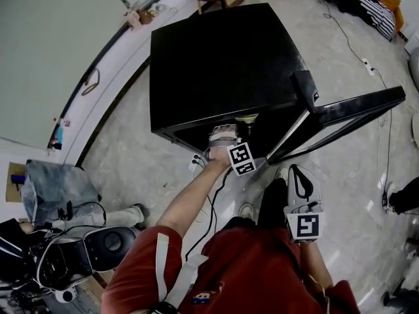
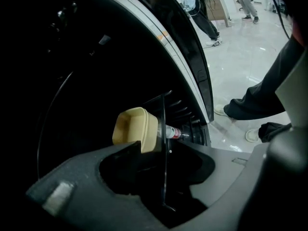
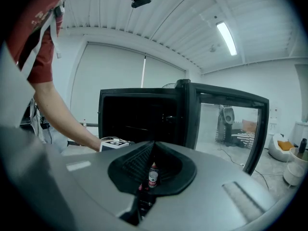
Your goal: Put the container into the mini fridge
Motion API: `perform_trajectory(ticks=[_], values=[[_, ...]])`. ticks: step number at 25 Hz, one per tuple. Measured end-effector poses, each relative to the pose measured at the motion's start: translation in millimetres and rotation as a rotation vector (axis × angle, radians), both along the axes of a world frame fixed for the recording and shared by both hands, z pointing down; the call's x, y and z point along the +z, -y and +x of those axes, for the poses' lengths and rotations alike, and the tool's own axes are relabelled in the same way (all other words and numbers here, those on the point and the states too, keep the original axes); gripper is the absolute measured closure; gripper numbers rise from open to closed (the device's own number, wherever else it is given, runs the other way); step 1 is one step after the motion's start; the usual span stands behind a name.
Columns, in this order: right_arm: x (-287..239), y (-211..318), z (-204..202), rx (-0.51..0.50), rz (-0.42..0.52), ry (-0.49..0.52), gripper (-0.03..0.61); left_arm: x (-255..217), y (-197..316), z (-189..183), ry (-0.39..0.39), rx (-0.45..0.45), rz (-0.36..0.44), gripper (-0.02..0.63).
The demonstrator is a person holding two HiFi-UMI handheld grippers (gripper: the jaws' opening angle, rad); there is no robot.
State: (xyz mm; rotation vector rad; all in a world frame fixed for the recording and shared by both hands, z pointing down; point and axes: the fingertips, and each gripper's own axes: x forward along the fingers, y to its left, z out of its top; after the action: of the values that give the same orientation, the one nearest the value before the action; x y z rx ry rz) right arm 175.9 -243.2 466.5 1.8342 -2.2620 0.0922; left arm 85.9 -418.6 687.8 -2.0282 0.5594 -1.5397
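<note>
Cream-coloured, the container (image 2: 134,130) sat inside the dark mini fridge (image 1: 222,64), just ahead of the left claw (image 2: 163,159). That claw stood wide apart, pressing on nothing, likely to leave it there. The right claw (image 3: 153,150), closed and empty, hung back beside the open door (image 1: 347,113).

container (image 2: 136,130), just ahead of my left gripper (image 2: 161,150): beige plastic, smooth, matt.
mini fridge (image 1: 222,64) shell, above my left gripper: black, smooth, faint sheen on top.
fridge door (image 3: 226,124), ahead-right of my right gripper (image 3: 154,146): black frame, clear glossy pane, looks like glass.
my gripper shells: grey plastic, matt.
right gripper pads (image 3: 137,162): black, ribbed.
floor (image 1: 163,169), under both my grippers: pale, stone-look, polished, reflective.
my shirt (image 1: 262,267): red cloth.
</note>
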Motion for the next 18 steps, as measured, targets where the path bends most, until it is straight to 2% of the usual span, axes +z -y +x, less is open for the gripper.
perform_trajectory(ticks=[7, 10, 14, 18], values=[[-4, 5, -23, -0.012, -0.015, 0.002, 0.577, -5, -40, -38, -0.013, -0.034, -0.036, 0.403], [4, -6, -21, -0.018, -0.028, -0.015, 0.577, -5, -68, -42, -0.034, -0.052, -0.036, 0.403], [10, -9, -28, -0.027, -0.027, -0.013, 0.577, -13, -95, -53, -0.106, -0.117, -0.061, 0.405], [5, -3, -44, -0.045, -0.017, 0.007, 0.577, -24, -117, -66, -0.210, -0.176, -0.066, 0.405]])
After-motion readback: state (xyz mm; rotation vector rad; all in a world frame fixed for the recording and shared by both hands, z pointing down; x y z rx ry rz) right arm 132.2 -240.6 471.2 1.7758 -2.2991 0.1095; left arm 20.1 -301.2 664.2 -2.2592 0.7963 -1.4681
